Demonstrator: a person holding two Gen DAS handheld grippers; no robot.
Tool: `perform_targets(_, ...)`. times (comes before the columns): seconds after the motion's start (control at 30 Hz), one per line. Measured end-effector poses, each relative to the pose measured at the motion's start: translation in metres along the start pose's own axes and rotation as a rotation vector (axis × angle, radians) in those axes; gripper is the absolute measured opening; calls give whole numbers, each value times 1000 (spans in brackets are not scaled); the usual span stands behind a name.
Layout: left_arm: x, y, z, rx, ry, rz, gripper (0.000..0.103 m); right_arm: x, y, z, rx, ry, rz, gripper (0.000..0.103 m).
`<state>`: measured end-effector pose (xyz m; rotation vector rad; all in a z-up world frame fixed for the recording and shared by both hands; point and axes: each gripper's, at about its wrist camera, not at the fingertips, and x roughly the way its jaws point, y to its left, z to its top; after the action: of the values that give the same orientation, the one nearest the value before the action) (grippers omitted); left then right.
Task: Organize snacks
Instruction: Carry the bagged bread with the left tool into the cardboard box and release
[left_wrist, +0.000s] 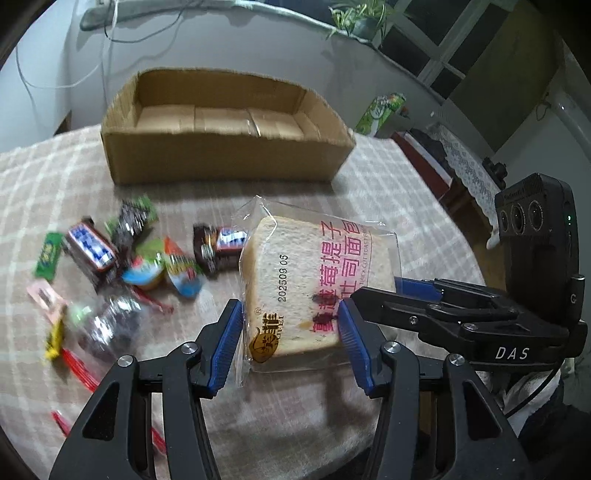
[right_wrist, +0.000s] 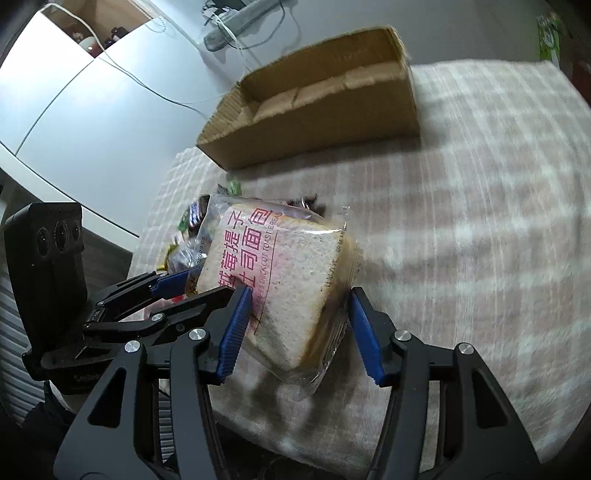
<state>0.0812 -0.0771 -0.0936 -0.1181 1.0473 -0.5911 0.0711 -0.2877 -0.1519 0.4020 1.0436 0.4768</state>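
A wrapped slice of thick toast bread with pink lettering is held above the checked tablecloth. My left gripper is shut on its near end. My right gripper is shut on the same pack from the other side, and its fingers show in the left wrist view. An open cardboard box stands at the far side of the table and is empty; it also shows in the right wrist view. Several small snacks lie to the left.
The table edge curves close on the right, with a chair and a green carton beyond. Red wrapped sticks and a clear bag lie at the near left. White cables hang on the wall behind the box.
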Motion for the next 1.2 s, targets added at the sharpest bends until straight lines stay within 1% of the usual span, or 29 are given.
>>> perform_targets(0.17,-14,5,25,4,-58,8,52,-6,12,30,-56,-37,-2,57)
perform_targets(0.33,-29,12,57,18,-131,32,52,-6,28,68,-109,-89,-4,57)
perform_targets(0.47,-33,22,80,13,-167,50,51,1,40,102,-136,-110,11,57)
perform_targets(0.57,-32,32,97,0,-179,61,50,10,48,127,-148,-117,19,57)
perform_targets(0.6,-30,35,101,-5,-181,66,50,8,50,131,-151,-117,24,57)
perform_targets(0.8,-19,54,126,-40,-184,80,50,33,57,174,-160,-100,49,57)
perform_targets(0.97,-5,72,141,-86,-174,77,50,46,51,191,-165,-80,54,57)
perform_targets(1.2,13,90,145,-128,-137,82,50,80,42,208,-149,-29,61,57)
